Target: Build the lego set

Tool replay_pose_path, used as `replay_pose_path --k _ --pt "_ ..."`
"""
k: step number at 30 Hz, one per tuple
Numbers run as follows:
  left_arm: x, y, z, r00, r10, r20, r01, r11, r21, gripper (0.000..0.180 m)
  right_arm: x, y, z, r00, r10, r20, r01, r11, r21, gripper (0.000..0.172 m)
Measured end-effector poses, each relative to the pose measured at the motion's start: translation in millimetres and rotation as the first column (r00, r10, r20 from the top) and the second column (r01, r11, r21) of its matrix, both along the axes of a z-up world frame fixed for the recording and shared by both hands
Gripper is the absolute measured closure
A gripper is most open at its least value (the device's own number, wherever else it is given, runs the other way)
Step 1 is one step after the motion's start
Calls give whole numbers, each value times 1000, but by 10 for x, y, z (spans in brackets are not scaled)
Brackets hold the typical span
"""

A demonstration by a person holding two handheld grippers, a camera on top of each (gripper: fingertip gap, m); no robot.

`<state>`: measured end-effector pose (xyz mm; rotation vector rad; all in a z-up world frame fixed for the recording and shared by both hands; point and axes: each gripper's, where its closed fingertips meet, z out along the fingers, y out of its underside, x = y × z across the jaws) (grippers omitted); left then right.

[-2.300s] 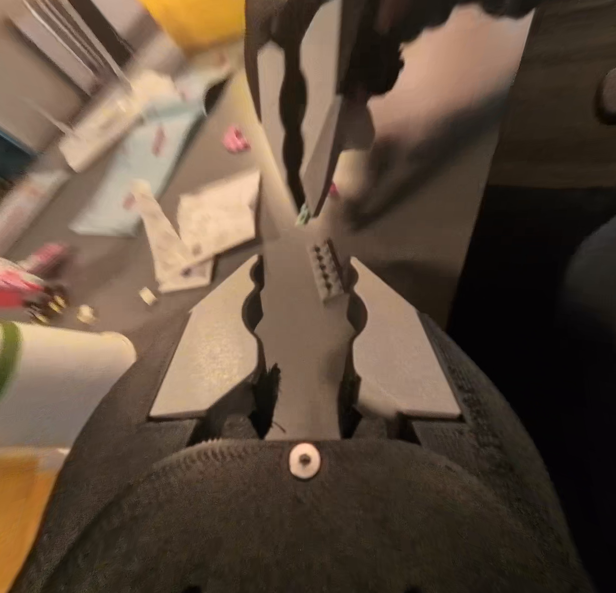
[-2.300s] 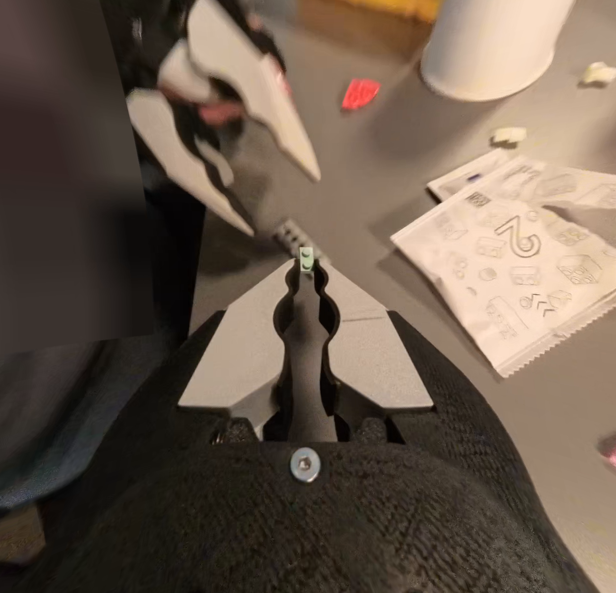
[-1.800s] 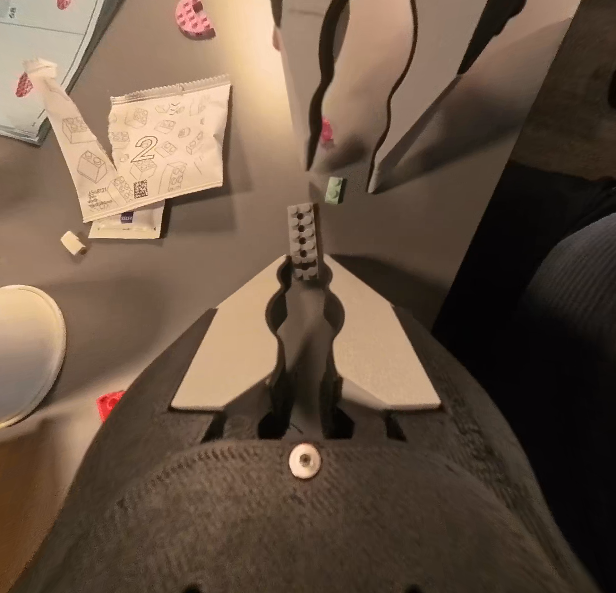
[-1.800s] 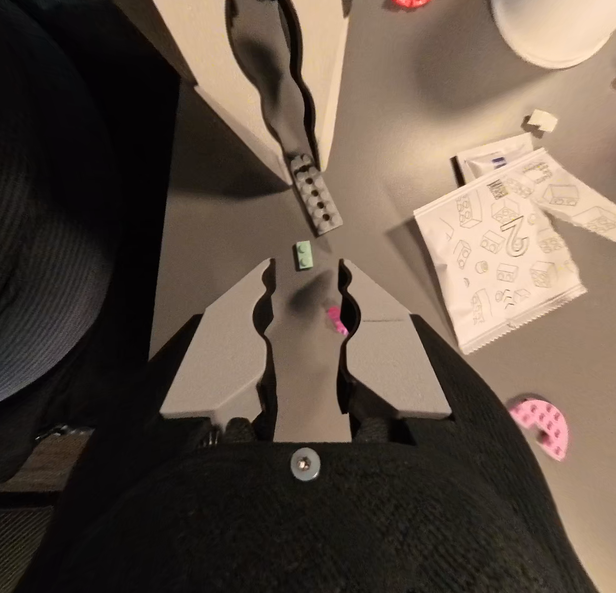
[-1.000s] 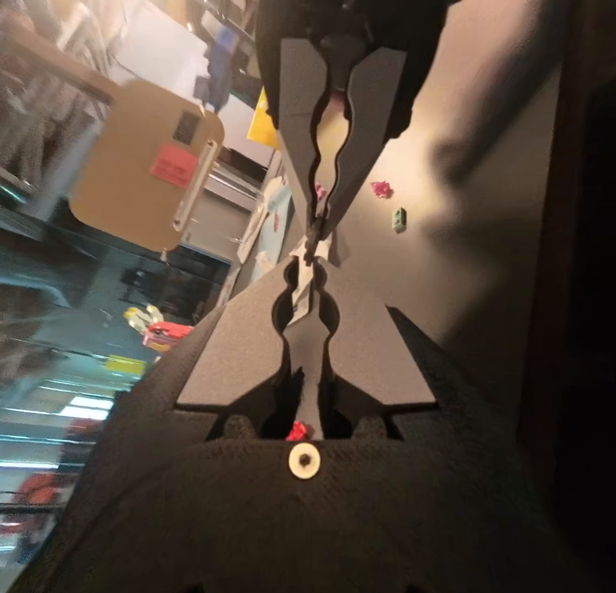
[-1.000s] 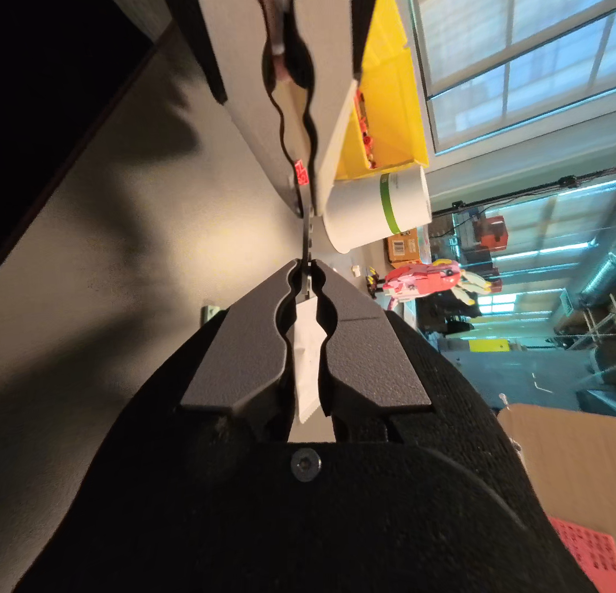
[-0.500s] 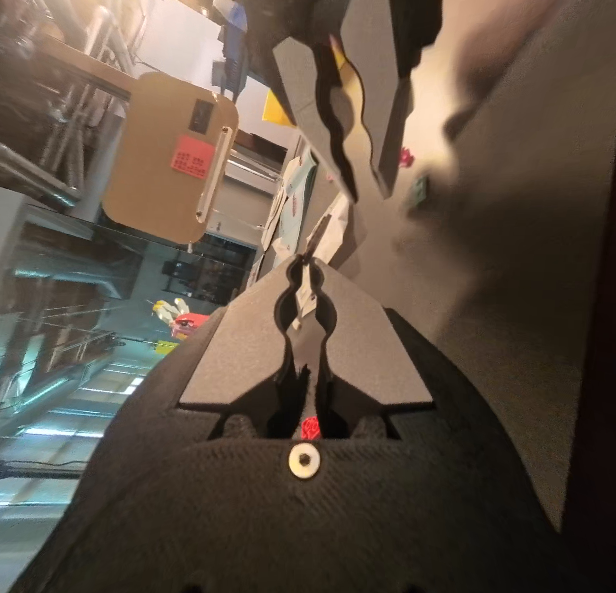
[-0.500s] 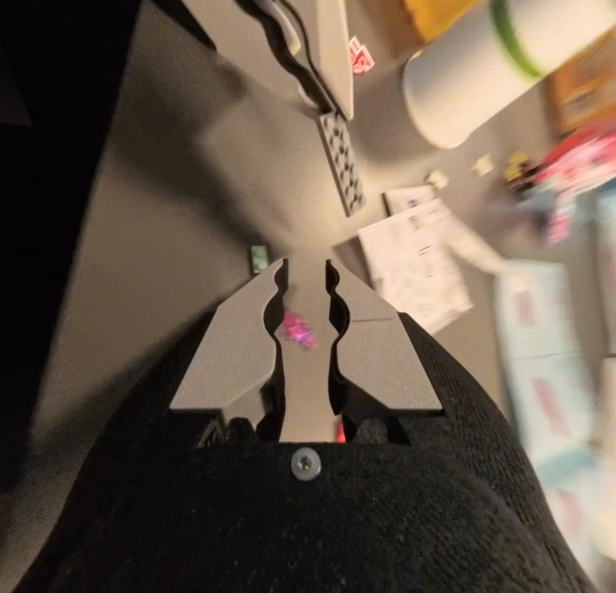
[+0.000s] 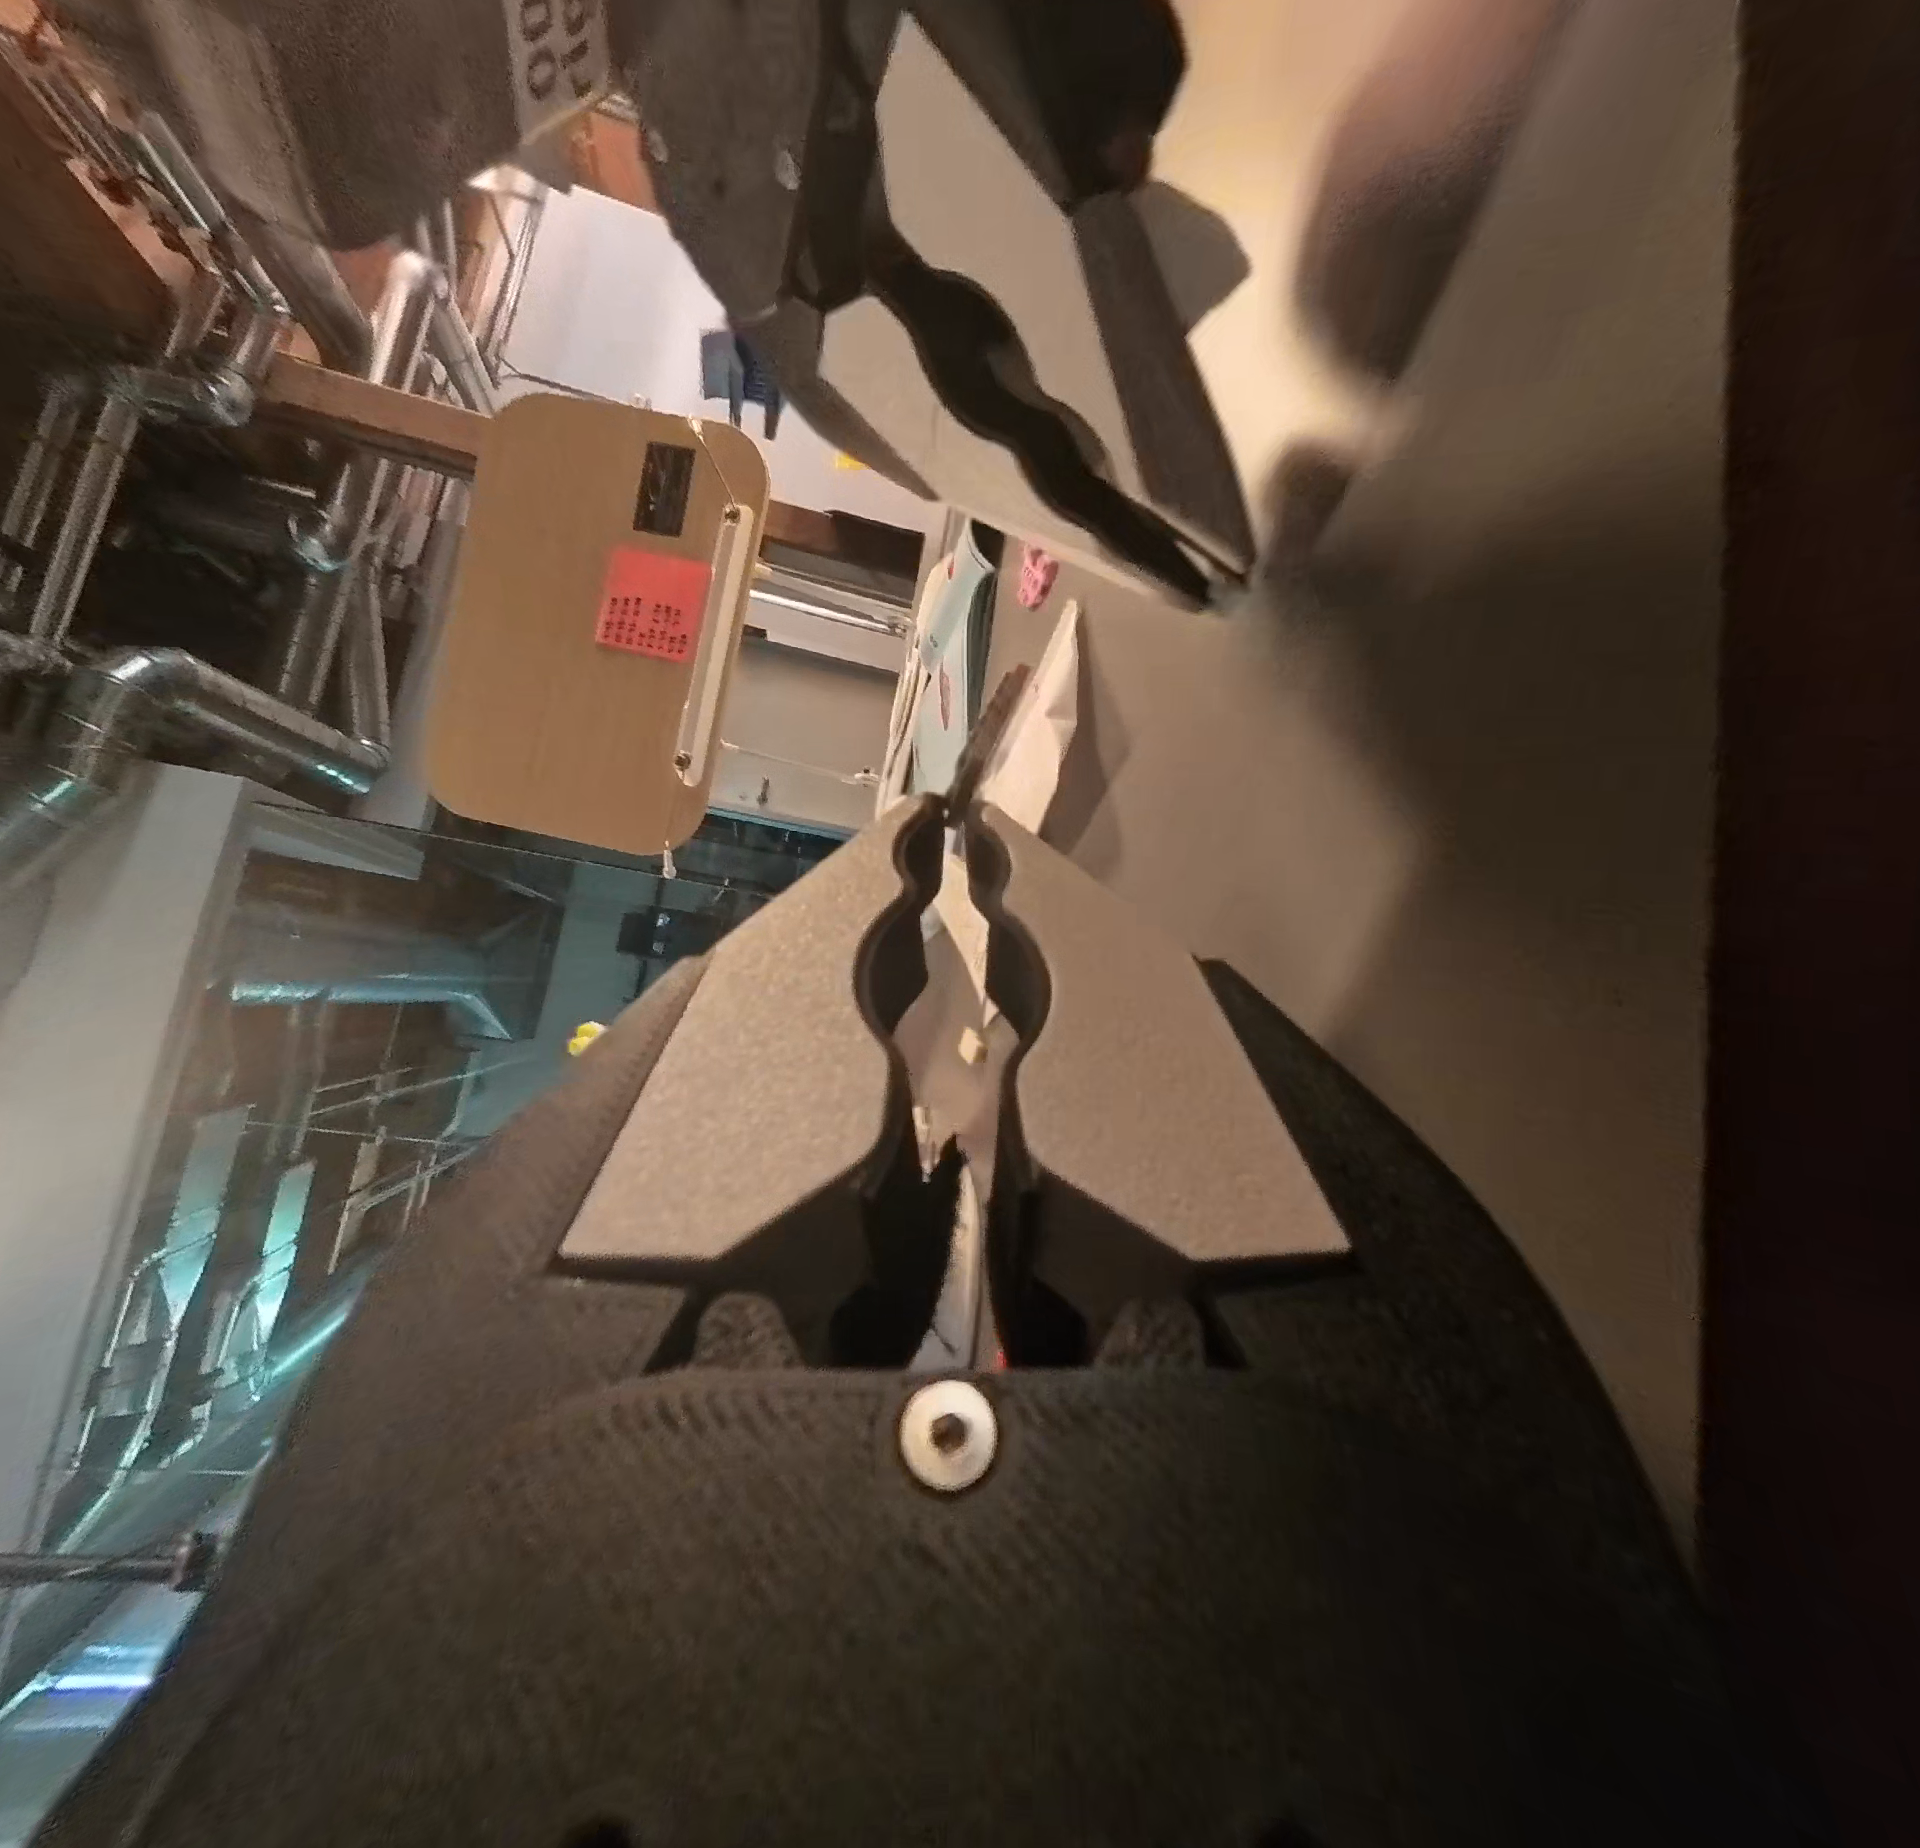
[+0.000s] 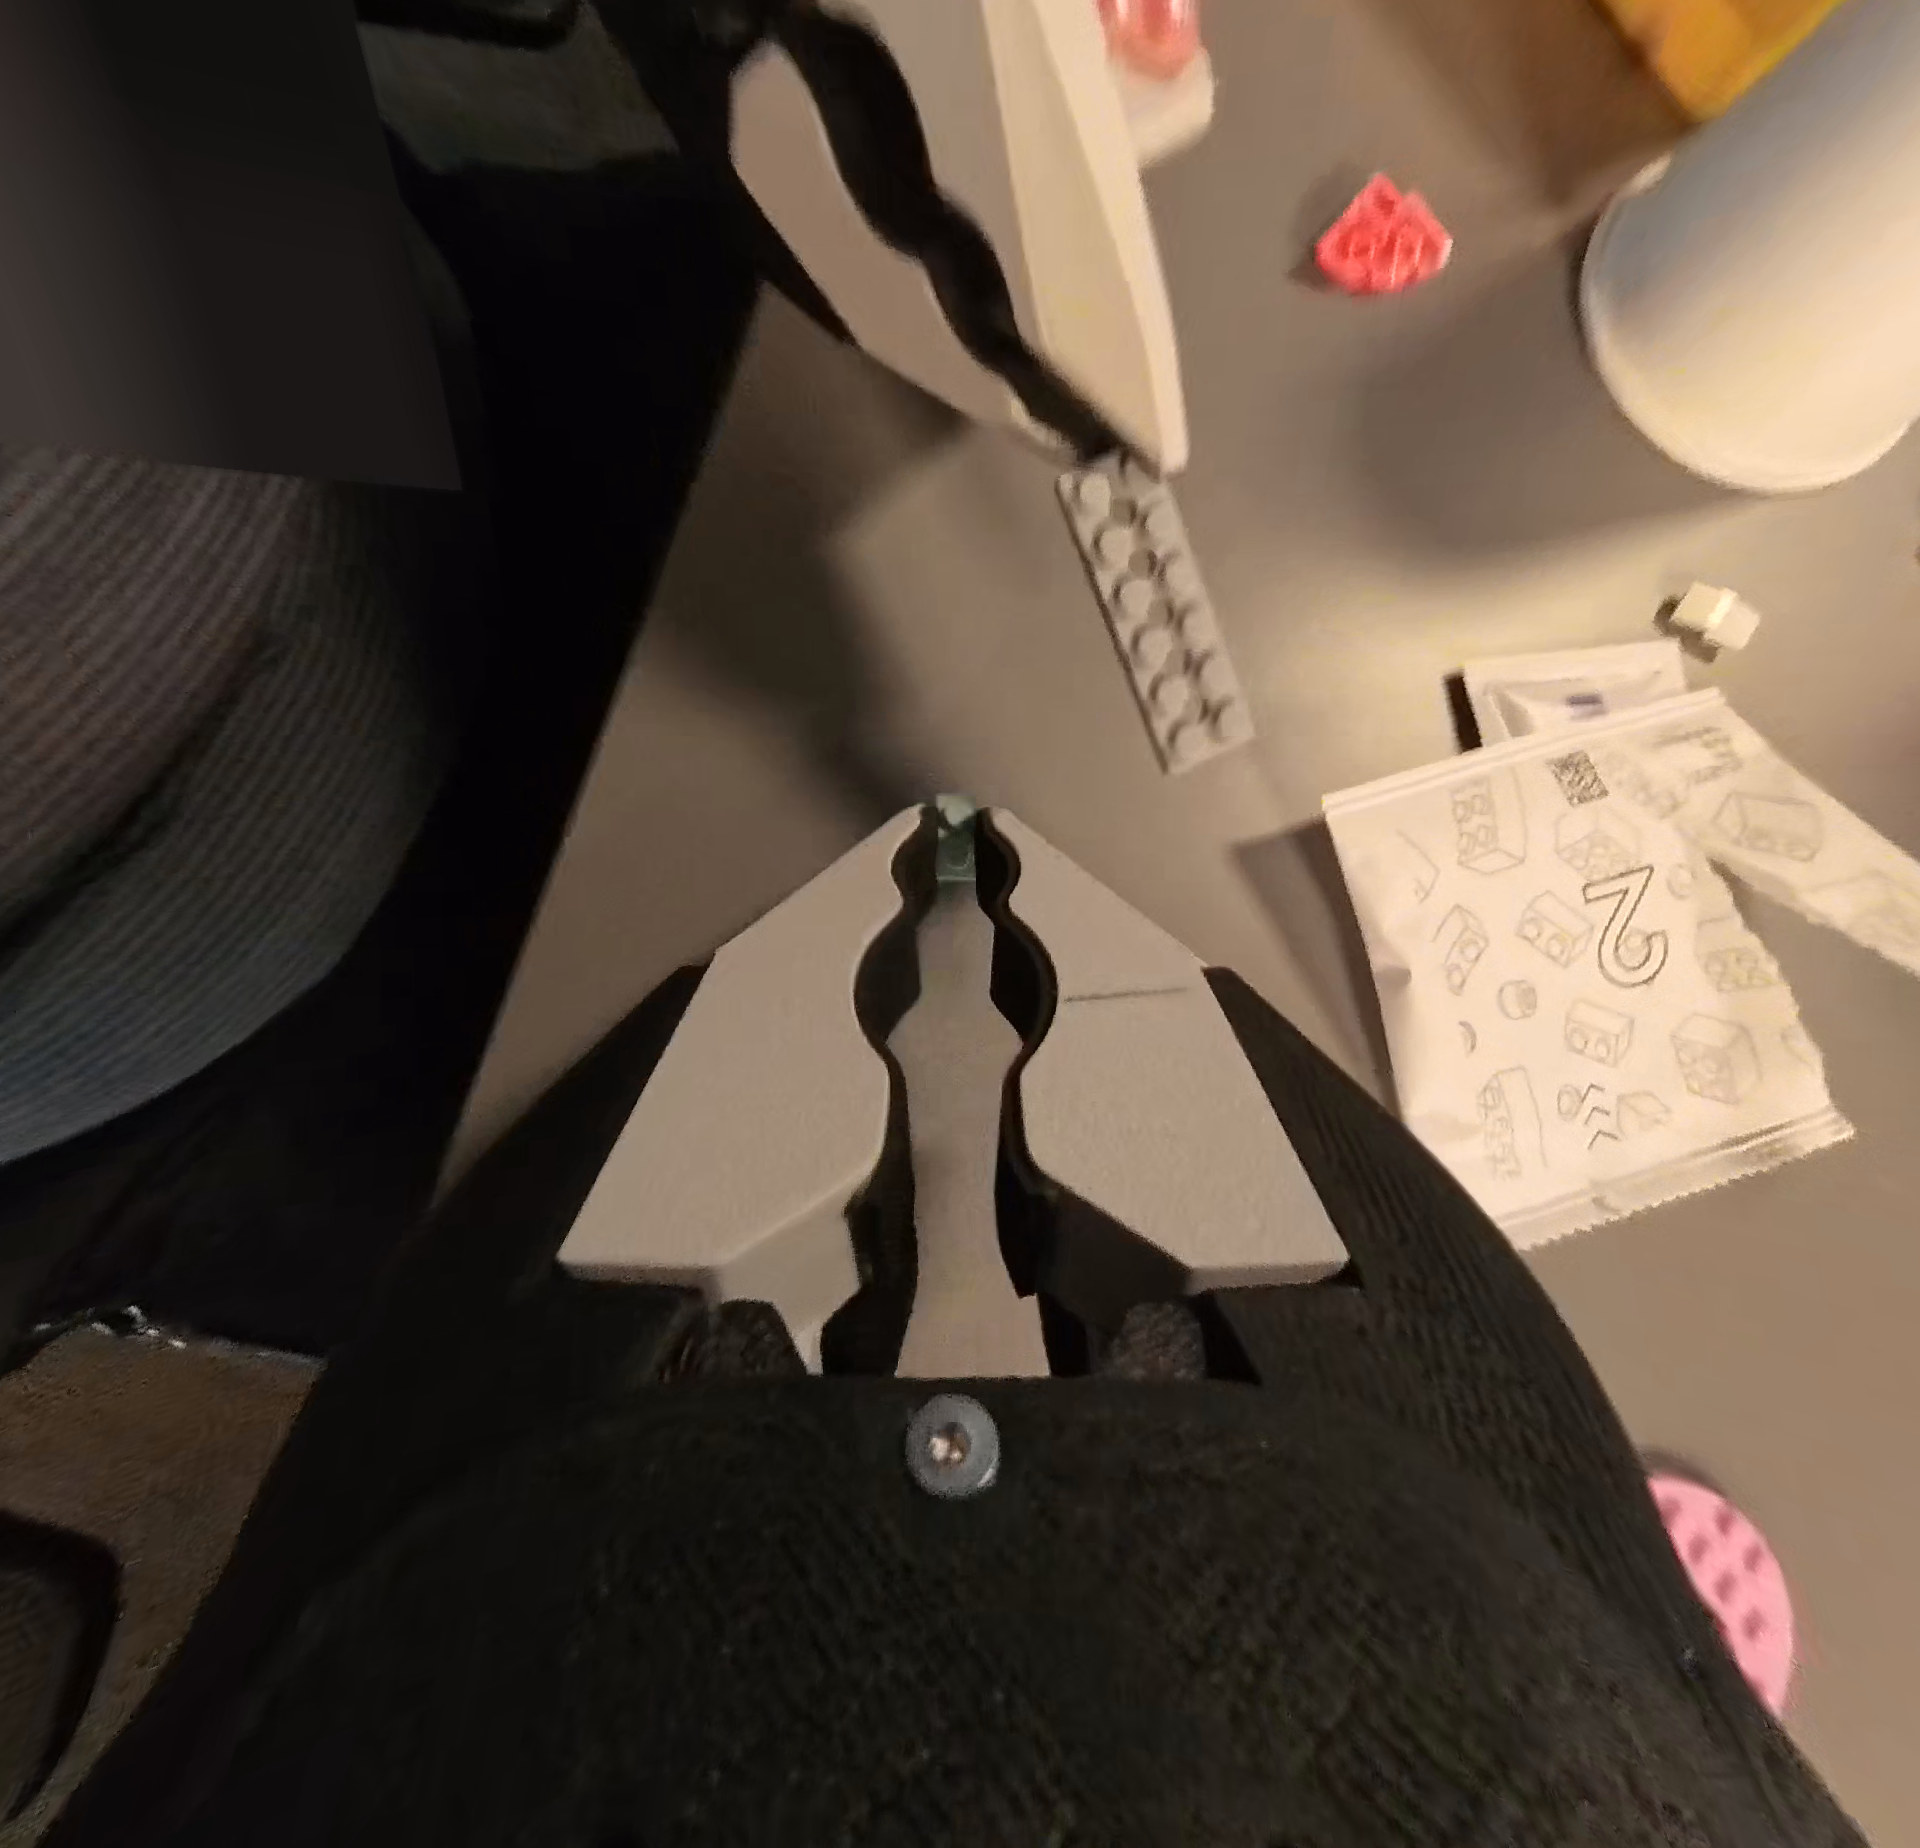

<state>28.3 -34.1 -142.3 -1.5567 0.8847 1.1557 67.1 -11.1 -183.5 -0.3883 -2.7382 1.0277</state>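
Both our grippers grip bricks over the grey table (image 10: 727,655).
Left gripper (image 9: 954,809) clamps the grey studded plate (image 10: 1153,614) by one end; right gripper (image 10: 954,822) pinches a small green brick (image 10: 952,842) (printed bag (image 10: 1579,988) nearby).

Dim and warm-lit, with soft shadows across the grey table (image 10: 852,572), motion blur and wide-angle bending at edges.

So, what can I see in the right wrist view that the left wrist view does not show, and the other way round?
Only the right wrist view shows the right gripper shut on a small green brick, a red brick, a white cup and the studded top of the grey plate.

Only the left wrist view shows a tan board with a red sticker.

Both show the left gripper pinching that plate, the white bag and the grey table.
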Motion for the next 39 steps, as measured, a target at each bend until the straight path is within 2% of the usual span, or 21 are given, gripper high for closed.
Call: replay_pose_path --k 4,5,10,30,39 --pt "50 -2 30 1000 -27 4 27 999 17 178 -25 -171 554 996 57 -76 -73 971 -227 166" --pt "66 -3 47 999 -35 6 35 999 27 178 -51 -203 630 993 69 -98 -91 965 -245 166" --pt "134 -33 97 995 -92 37 90 995 53 177 -133 -282 547 983 159 -91 -171 974 -147 167" --pt "179 -73 202 990 -127 55 121 986 113 178 -83 -349 637 955 295 -32 -297 943 -149 163" --pt "159 -65 199 991 -119 61 111 988 111 178 -126 -334 714 960 270 -69 -278 944 -175 160"
